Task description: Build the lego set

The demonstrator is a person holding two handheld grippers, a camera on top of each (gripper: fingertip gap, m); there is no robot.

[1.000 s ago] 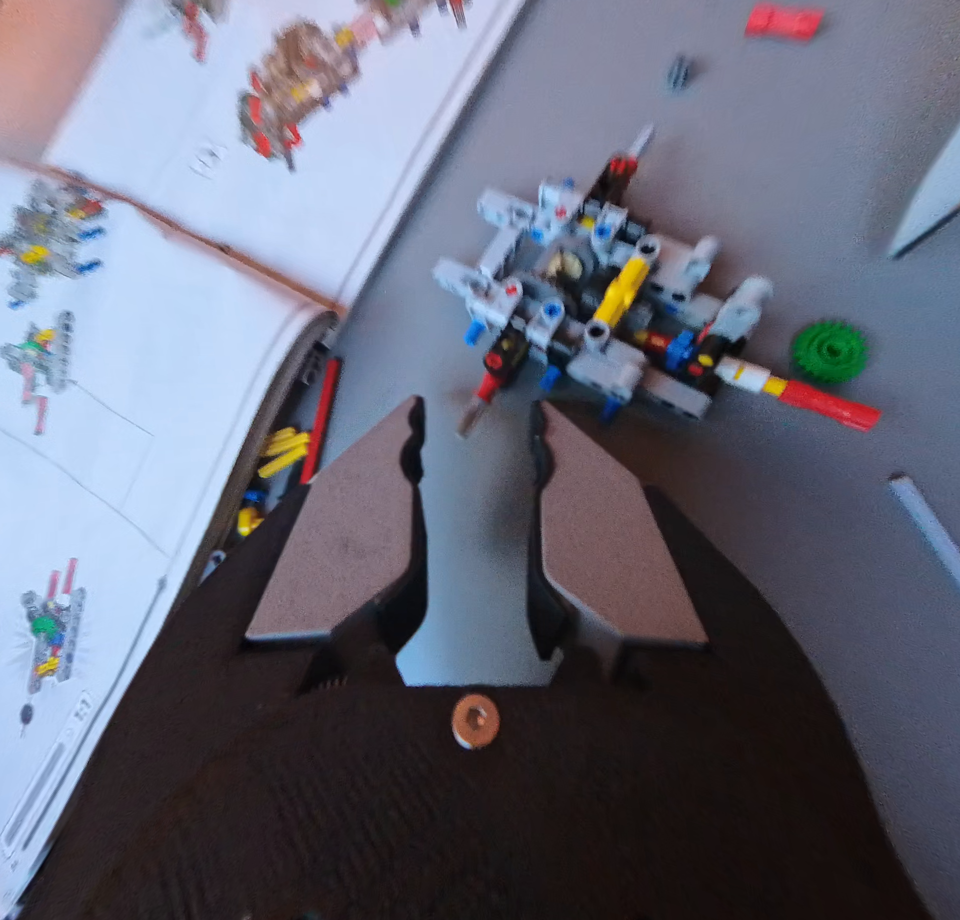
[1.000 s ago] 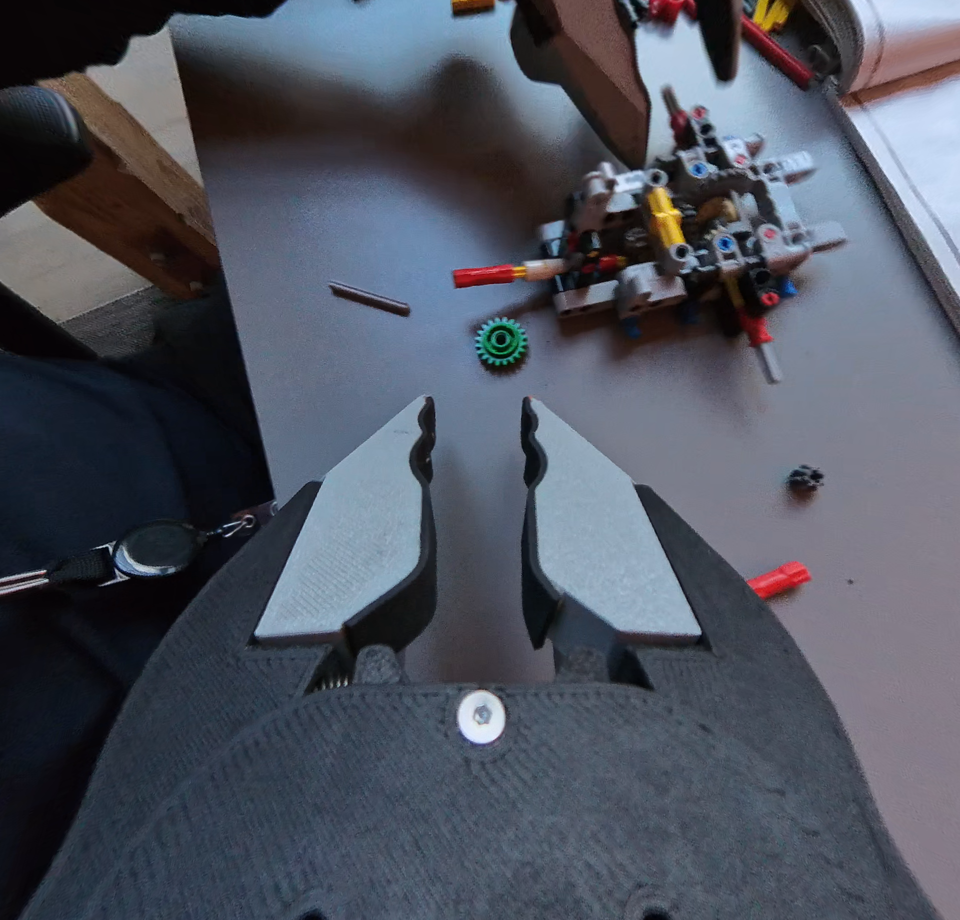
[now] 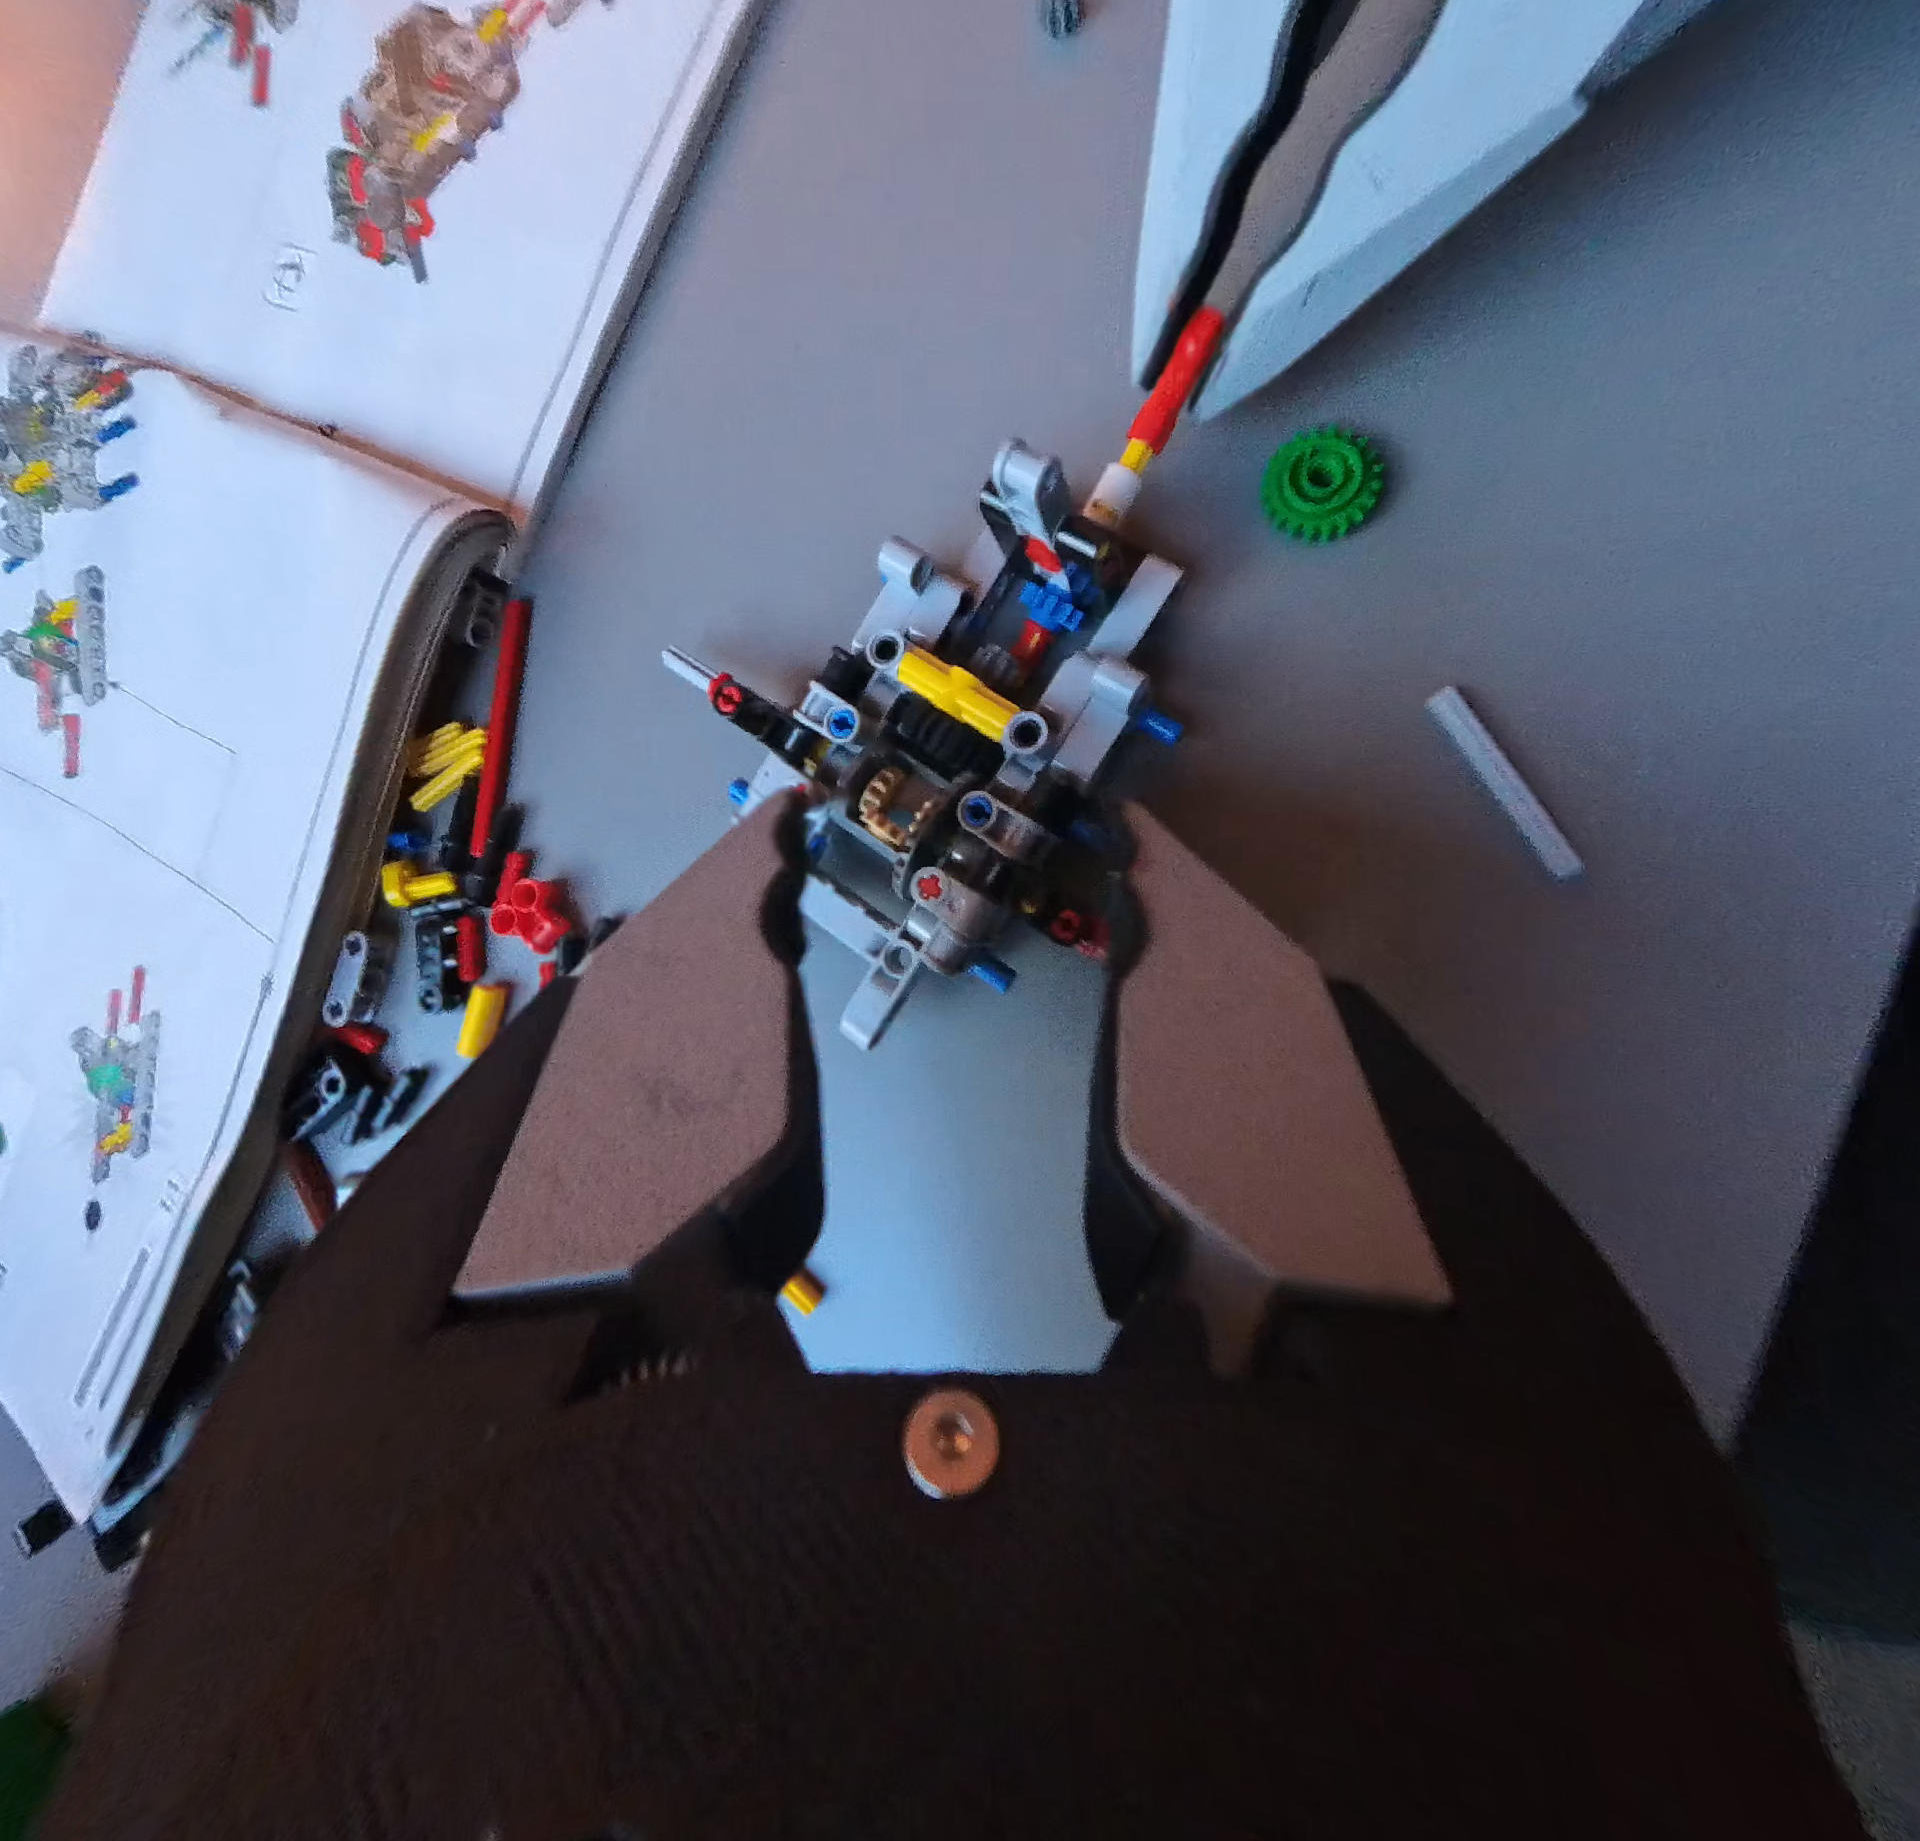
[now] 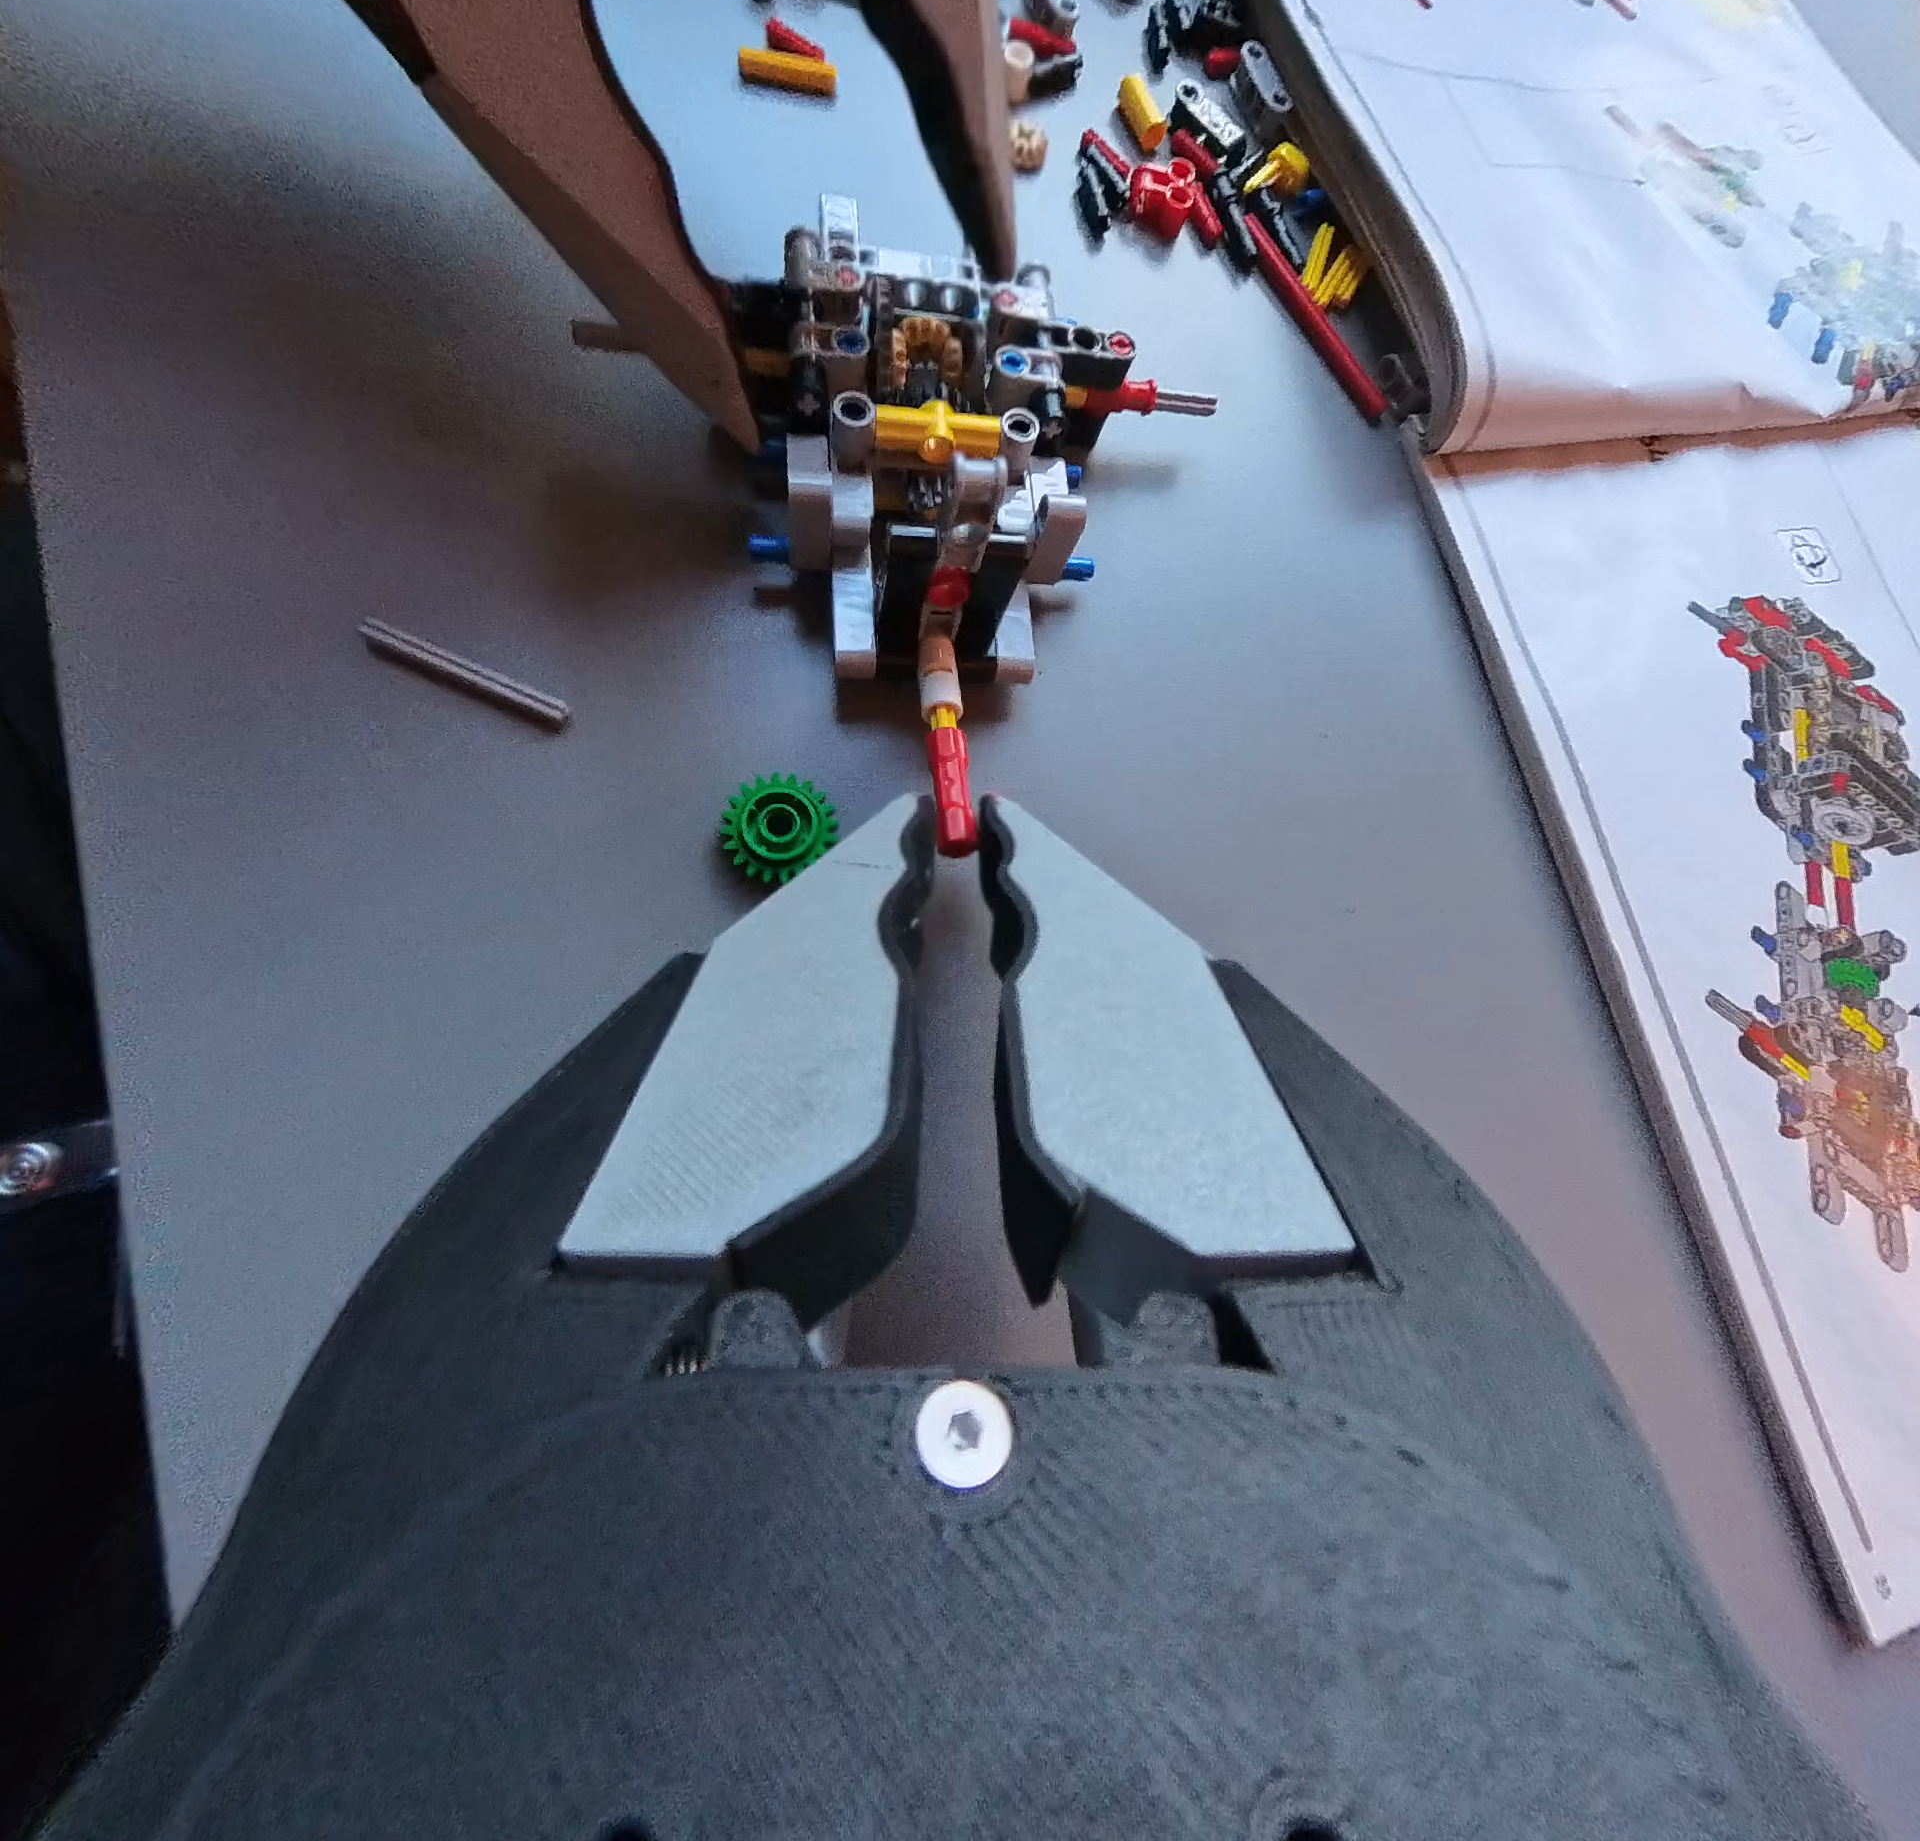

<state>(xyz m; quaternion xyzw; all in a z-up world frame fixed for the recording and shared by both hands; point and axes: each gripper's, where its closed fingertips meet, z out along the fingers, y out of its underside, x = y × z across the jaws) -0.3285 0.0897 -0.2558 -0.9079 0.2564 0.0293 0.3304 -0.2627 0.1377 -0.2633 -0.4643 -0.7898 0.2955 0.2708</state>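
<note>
Two grippers at one toy block model (image 3: 966,752) on a grey table (image 3: 1558,1064)

Right gripper (image 4: 954,825) pinches the model's red rod (image 4: 950,783) – a green gear (image 4: 777,827) beside it; left gripper (image 3: 956,856) spread wide, straddling the model's near end.

- The grey brick-built assembly (image 3: 966,752) sits flat on the dark worktop (image 3: 1558,1064), a dense block of grey beams with a yellow cross-piece on top, a tan gear in its middle, and blue and red pins poking from its sides.
- Its near end lies between the spread fingers of the left tool (image 3: 956,856) (whether the pads press on it cannot be told).
- A shaft runs out of its far end toward 1 o'clock in the left wrist view: white sleeve, yellow band, then a red connector (image 4: 951,789).
- The right tool (image 4: 951,825) pinches the tip of that red connector between both fingertips.
</note>
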